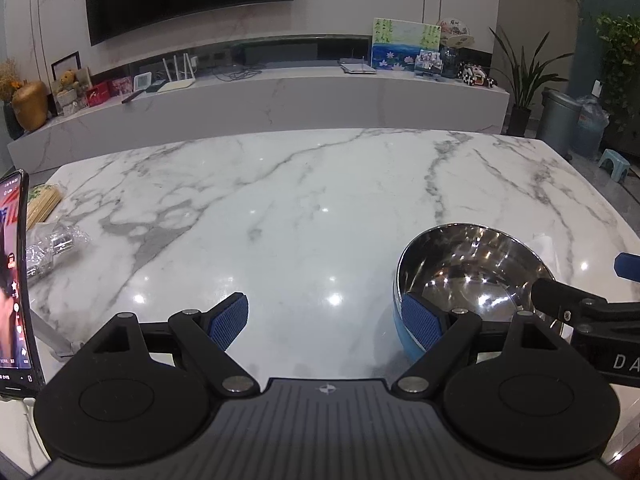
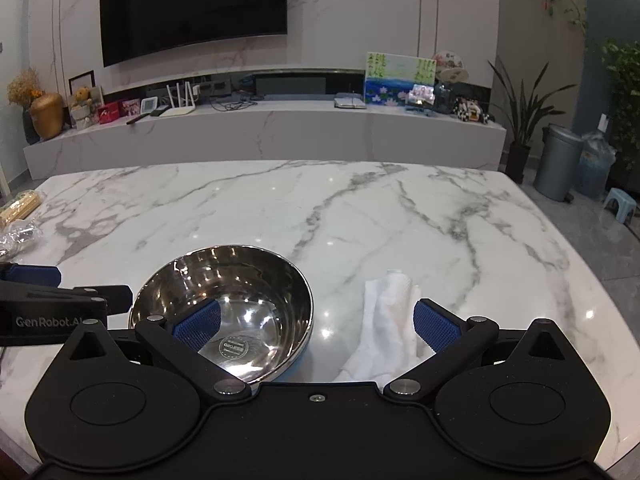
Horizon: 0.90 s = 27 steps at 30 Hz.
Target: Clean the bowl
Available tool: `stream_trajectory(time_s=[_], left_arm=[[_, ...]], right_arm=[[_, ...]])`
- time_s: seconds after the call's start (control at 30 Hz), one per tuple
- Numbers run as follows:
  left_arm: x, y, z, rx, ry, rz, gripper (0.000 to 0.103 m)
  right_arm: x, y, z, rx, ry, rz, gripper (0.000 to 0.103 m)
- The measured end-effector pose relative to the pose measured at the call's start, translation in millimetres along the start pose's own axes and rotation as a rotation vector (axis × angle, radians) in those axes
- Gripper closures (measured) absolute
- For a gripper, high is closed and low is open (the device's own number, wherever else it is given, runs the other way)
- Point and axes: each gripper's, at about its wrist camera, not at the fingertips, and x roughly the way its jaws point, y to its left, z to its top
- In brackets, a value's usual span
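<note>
A steel bowl (image 2: pixel 240 300) with a blue outside stands upright on the marble table (image 2: pixel 360 220). It also shows at the lower right of the left wrist view as the bowl (image 1: pixel 472 272). A crumpled white cloth (image 2: pixel 390 316) lies on the table just right of the bowl. My right gripper (image 2: pixel 316 326) is open and wide: its left finger hangs over the bowl's inside and its right pad sits beside the cloth. My left gripper (image 1: pixel 326 322) is open too, holding nothing, with its right pad (image 1: pixel 420 326) against or just in front of the bowl's left outer wall.
A phone (image 1: pixel 14 280) on a stand shows a video at the table's left edge. Crinkled plastic wrap (image 1: pixel 52 248) and a bundle of bamboo sticks (image 1: pixel 44 202) lie near it. The table's right edge drops to a grey floor with a bin (image 2: pixel 558 164).
</note>
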Motion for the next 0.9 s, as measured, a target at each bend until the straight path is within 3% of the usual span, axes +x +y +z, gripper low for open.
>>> stream_trajectory(time_s=[0.9], left_arm=[[2.6, 1.3, 1.4, -0.011, 0.010, -0.035, 0.019]], right_arm=[[0.9, 1.0, -0.1, 0.025, 0.000, 0.010, 0.001]])
